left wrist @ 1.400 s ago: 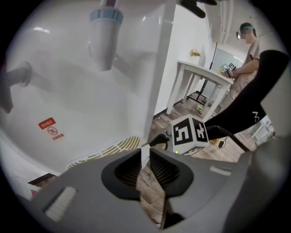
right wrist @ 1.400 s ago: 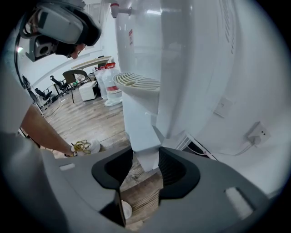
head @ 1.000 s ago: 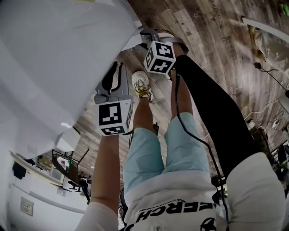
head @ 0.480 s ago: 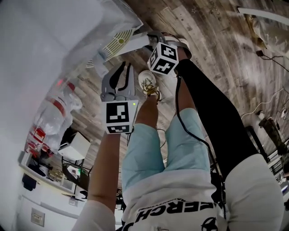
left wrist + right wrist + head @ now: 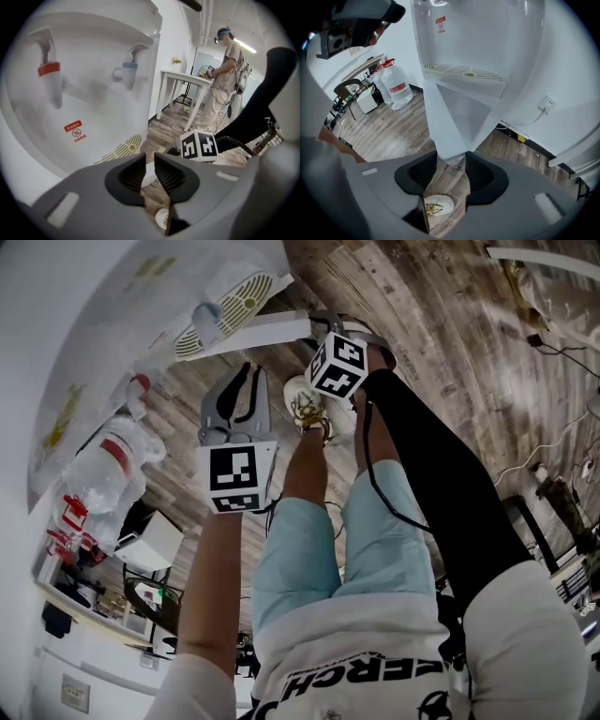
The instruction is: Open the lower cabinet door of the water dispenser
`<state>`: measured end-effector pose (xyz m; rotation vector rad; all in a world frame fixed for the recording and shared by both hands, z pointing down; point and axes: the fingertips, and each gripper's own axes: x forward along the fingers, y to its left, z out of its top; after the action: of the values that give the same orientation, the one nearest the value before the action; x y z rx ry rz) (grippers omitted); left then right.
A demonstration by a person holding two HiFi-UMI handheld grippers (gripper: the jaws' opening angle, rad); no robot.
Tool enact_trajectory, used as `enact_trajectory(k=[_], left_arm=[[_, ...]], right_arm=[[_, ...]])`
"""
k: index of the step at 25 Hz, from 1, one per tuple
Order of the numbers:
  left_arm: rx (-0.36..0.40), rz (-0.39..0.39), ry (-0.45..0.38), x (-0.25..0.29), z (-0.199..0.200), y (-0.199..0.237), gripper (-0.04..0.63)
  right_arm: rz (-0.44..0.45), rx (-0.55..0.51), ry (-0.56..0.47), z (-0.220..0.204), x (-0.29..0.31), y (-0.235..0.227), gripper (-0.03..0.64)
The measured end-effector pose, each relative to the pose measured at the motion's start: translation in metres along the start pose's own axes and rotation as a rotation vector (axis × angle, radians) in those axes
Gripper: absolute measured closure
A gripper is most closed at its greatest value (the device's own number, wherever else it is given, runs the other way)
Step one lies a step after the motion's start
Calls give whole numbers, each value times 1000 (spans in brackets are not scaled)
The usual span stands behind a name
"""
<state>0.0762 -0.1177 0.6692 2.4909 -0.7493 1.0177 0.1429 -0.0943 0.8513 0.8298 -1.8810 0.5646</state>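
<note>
Stands on the wooden floor [image 5: 450,315] facing the white water dispenser [image 5: 93,70] at the far left. Reaches the right gripper [image 5: 451,164] to the lower cabinet door [image 5: 440,117], jaws pinching the door's free edge near its bottom corner, with floor and a shoe [image 5: 305,409] showing past them. Has the door standing open, angled out from the cabinet body below the drip grille [image 5: 464,71]; shows in the head view as a white bar running from the dispenser rightward to that gripper. Holds the left gripper [image 5: 149,164] nearer and to the left of the right one, in front of the grille, jaws drawn almost together with only a slit between, gripping nothing. Looks from there at the red tap [image 5: 50,77] and blue tap [image 5: 129,70] in the dispenser's recess. Shares the room with water bottles [image 5: 396,82] on the floor further left, and, far off, another person [image 5: 225,70] standing at a white table [image 5: 180,77].
</note>
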Motion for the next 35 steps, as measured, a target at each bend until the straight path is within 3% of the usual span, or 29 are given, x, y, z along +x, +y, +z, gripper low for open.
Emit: enact_trajectory(k=[12, 19, 35], left_arm=[[-32, 81, -27, -17, -13, -22, 535], [-103, 206, -15, -39, -29, -11, 535], [-192, 260, -61, -70, -84, -15, 535]], right_arm=[[70, -135, -47, -7, -17, 43, 445], [129, -254, -56, -10, -16, 64, 445], [204, -399, -20, -20, -11, 130, 445]])
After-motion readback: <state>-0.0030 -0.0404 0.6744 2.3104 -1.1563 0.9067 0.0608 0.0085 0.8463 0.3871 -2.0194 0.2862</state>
